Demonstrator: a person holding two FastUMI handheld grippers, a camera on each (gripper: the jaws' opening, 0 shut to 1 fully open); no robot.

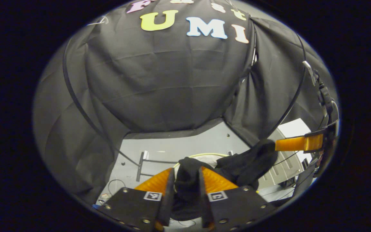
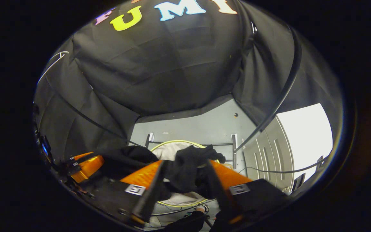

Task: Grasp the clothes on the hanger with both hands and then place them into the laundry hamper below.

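A black garment (image 1: 237,166) hangs bunched between both grippers, low over the floor. My left gripper (image 1: 186,175) is shut on one end of the cloth, which fills the gap between its fingers. My right gripper (image 2: 185,169) is shut on the other end of the black garment (image 2: 185,161). Under the cloth sits the laundry hamper (image 2: 172,143), round, with a yellow-green rim and a pale lining; its rim (image 1: 205,155) also peeks out behind the cloth in the left gripper view. The right gripper (image 1: 293,144) appears at the right of the left gripper view, the left gripper (image 2: 87,167) at the left of the right gripper view.
The feet and crossbar of a metal rack (image 1: 142,164) rest on the grey floor behind the hamper (image 2: 234,149). Black booth cloth walls close in at the back and sides. A pale grooved panel (image 2: 269,151) stands at the right, with cables trailing across the floor.
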